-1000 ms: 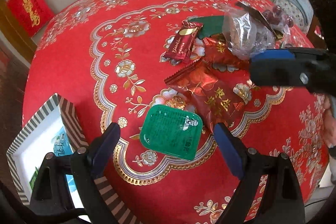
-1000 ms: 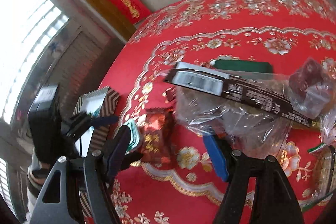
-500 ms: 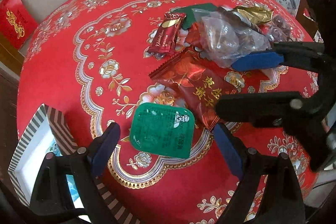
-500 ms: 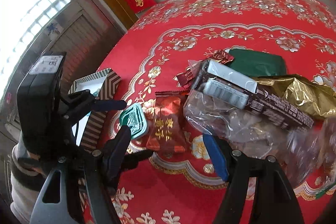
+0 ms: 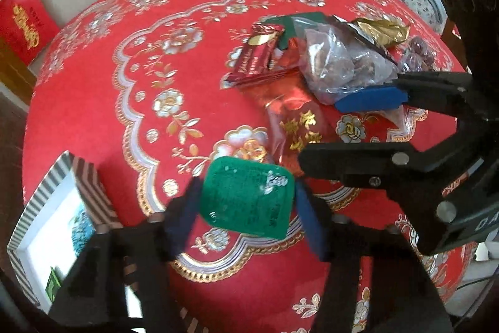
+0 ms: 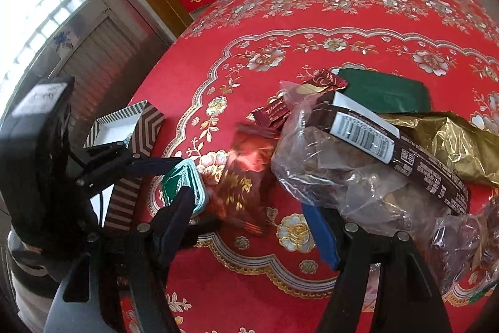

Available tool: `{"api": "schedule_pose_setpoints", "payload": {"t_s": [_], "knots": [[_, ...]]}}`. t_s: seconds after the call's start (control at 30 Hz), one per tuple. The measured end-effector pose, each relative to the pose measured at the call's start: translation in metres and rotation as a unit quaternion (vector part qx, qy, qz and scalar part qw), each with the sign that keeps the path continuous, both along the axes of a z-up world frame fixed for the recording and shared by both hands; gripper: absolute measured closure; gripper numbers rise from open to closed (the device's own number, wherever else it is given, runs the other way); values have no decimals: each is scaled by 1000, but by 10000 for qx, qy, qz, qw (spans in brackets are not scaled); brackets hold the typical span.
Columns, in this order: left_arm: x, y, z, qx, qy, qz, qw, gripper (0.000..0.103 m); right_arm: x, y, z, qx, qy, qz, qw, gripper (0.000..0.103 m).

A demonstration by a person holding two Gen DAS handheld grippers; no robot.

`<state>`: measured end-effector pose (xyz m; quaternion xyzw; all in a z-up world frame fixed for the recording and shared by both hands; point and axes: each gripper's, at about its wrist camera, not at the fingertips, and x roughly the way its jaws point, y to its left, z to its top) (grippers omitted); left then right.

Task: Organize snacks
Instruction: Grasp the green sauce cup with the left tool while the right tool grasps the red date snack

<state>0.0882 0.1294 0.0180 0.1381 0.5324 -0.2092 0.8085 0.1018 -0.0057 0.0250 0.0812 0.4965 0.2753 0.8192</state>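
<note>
Our left gripper (image 5: pixel 246 208) has its blue pads pressed against both sides of the green sauce tub (image 5: pixel 248 197) — clenched on it, just above the table (image 5: pixel 93 102). The striped box (image 5: pixel 46 208) lies close by on the left, so we judge the left hand nearer for the drop. Our right gripper (image 6: pixel 249 220) stands released over the red foil packet (image 6: pixel 241 177), its long axis running away from us between the fingers.
</note>
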Motion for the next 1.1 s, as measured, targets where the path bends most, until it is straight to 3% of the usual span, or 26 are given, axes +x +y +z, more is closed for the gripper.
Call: {"api": "schedule_pose_setpoints", "payload": {"t_s": [0.23,0.47,0.63,0.7,0.97,1.0,1.07,1.1], "knots": [[-15,2,1,153,-109,29,9998,45,1,7,-3,-59,41,-108,9999,32],[-36,8,1,87,-110,104,9998,45,7,25,-4,-616,-184,-207,9977,32],[-45,12,5,-23,-154,232,9996,45,5,45,-7,-1333,-600,74,9892,33],[-50,12,8,-81,-211,289,9993,45,-6,48,-9,-1764,-944,218,9795,54],[-65,7,17,-202,-432,533,9974,45,-31,12,0,-1074,-939,441,9888,59],[-70,6,19,-202,-475,568,9970,45,-36,9,3,-1030,-989,451,9887,68],[-76,3,22,-214,-532,578,9967,45,-48,1,11,-896,-1019,474,9896,69],[-77,1,22,-227,-529,566,9967,45,-53,-2,13,-869,-1032,473,9897,78]]}}
